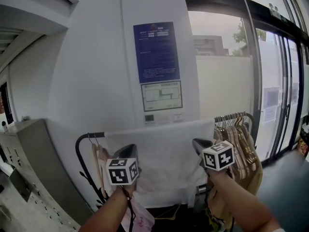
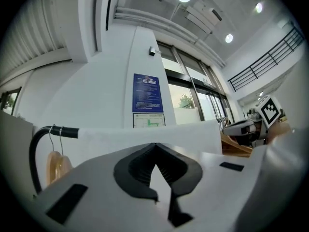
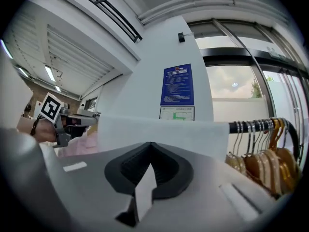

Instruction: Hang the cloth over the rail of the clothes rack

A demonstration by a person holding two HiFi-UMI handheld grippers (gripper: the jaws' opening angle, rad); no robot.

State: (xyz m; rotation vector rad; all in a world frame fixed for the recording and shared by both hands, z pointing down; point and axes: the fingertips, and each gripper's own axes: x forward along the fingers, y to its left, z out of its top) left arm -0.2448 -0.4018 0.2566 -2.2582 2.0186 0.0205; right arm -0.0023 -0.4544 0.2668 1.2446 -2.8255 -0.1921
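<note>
A white cloth (image 1: 164, 163) hangs draped over the black rail (image 1: 89, 136) of the clothes rack, its fold lying along the rail top. My left gripper (image 1: 130, 150) is at the cloth's left part and my right gripper (image 1: 197, 143) at its right part, both just below the rail. In the left gripper view the left gripper (image 2: 155, 178) is shut with a white sliver of cloth (image 2: 145, 137) pinched between its pads. The right gripper (image 3: 147, 180) is likewise shut on a strip of the cloth (image 3: 159, 132). The rail (image 3: 251, 126) runs on to the right.
Several wooden hangers (image 1: 241, 144) crowd the rail's right end, and one hanger (image 1: 99, 161) is at its left bend. A pink garment (image 1: 140, 217) hangs low in front. A white wall with a blue poster (image 1: 156, 52) is behind; glass doors (image 1: 280, 95) stand right, a grey cabinet (image 1: 29, 168) left.
</note>
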